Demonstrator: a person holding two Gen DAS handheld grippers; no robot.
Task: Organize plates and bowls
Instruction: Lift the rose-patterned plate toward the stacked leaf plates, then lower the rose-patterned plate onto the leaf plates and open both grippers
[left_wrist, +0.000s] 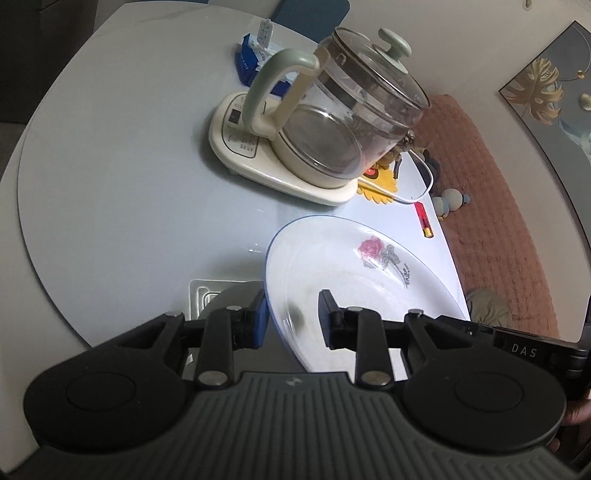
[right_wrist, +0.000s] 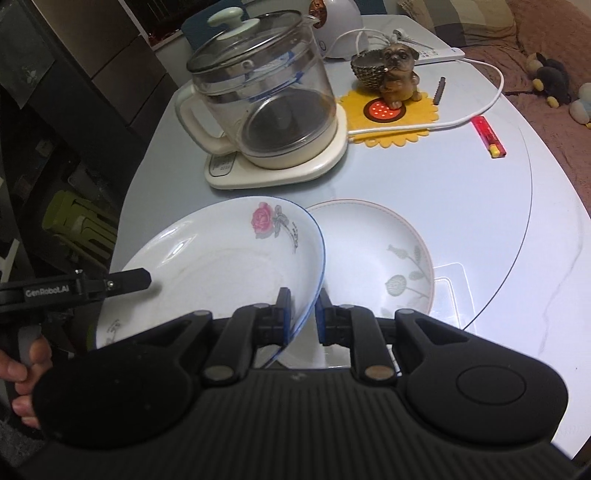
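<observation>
A white plate with a pink rose and a blue rim (right_wrist: 221, 266) hangs tilted above the table, held from both sides. My right gripper (right_wrist: 303, 314) is shut on its right rim, one pad above and one below. My left gripper (left_wrist: 293, 319) is shut on the opposite rim of the rose plate (left_wrist: 354, 269); its upper finger (right_wrist: 129, 282) lies over the plate's left side in the right wrist view. A second white plate with a grey leaf print (right_wrist: 384, 251) lies flat on the table, partly under the raised plate.
A glass kettle (right_wrist: 266, 92) stands on its cream base behind the plates. To its right are a yellow mat with a dog figurine (right_wrist: 397, 74), a white cable and a red lighter (right_wrist: 489, 136). A clear plastic tray (right_wrist: 454, 295) lies beside the leaf plate.
</observation>
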